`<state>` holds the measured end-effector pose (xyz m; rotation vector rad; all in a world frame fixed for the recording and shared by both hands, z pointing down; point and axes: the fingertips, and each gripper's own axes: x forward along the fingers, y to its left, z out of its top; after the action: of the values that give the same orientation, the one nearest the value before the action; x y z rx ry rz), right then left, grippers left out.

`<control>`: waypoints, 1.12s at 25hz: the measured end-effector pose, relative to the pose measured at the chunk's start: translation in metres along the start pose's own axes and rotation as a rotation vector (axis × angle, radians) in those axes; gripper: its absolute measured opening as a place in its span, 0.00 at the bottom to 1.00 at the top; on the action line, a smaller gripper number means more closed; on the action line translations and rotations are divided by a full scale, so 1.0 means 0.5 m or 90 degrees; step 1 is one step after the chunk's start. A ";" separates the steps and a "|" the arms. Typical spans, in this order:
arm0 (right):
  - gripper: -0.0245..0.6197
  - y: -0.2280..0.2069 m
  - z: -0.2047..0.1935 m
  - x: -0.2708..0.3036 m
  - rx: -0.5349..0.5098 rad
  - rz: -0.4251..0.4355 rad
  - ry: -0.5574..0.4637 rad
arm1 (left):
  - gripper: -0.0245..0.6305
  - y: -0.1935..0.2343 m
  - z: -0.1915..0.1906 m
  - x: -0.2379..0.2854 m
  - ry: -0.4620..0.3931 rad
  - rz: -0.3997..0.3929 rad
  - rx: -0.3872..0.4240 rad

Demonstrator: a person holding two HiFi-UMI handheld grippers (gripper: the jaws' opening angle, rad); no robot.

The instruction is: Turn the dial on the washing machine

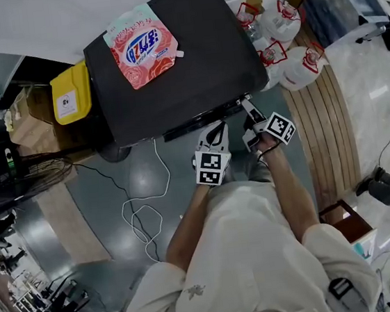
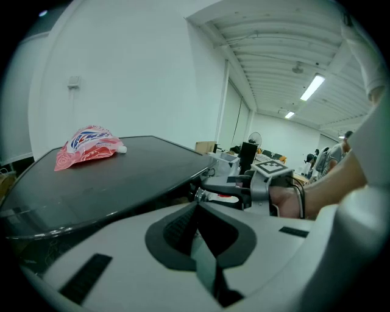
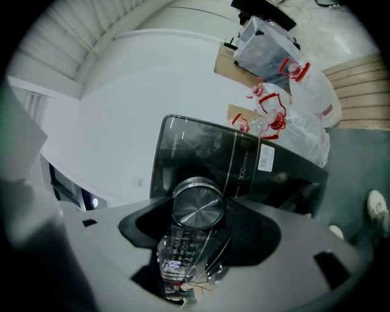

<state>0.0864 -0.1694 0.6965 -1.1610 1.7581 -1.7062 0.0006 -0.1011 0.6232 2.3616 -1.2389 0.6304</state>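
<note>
One dial (image 3: 196,204), a brushed-metal knob on the front panel of the washing machine (image 1: 193,75), sits below the edge of the black top nearest the person. The right gripper (image 3: 198,214) brackets it, and its pads appear to meet the rim on both sides.

Likely faults: the smooth rim may slip in the pads if the hold is light. A roll off the knob's axis could drag the jaws off it, and a coarse twist could overshoot the wanted setting.

The left gripper (image 2: 196,210) has its jaws together and empty, and idles just beside the right one.

Writing: vertical print and a white sticker (image 3: 267,158) on the panel are too small to read. The blue lettering on the pink pouch (image 1: 142,44) lying on the top is also illegible.
</note>
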 end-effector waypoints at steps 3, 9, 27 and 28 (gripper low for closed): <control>0.49 0.003 -0.009 0.001 -0.050 -0.013 0.022 | 0.06 0.000 -0.001 -0.002 -0.002 0.002 -0.001; 0.49 0.001 -0.016 -0.003 -0.182 -0.064 0.057 | 0.06 0.004 -0.002 -0.008 -0.006 0.009 -0.003; 0.54 -0.012 -0.020 -0.001 -0.576 -0.204 0.156 | 0.06 0.009 -0.006 -0.014 -0.008 0.023 -0.013; 0.54 -0.013 -0.019 0.000 -0.587 -0.210 0.157 | 0.06 0.010 -0.005 -0.014 -0.009 0.023 -0.013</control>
<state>0.0810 -0.1629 0.7040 -1.7249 2.7745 -1.2067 -0.0076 -0.0976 0.6218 2.3348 -1.2913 0.6109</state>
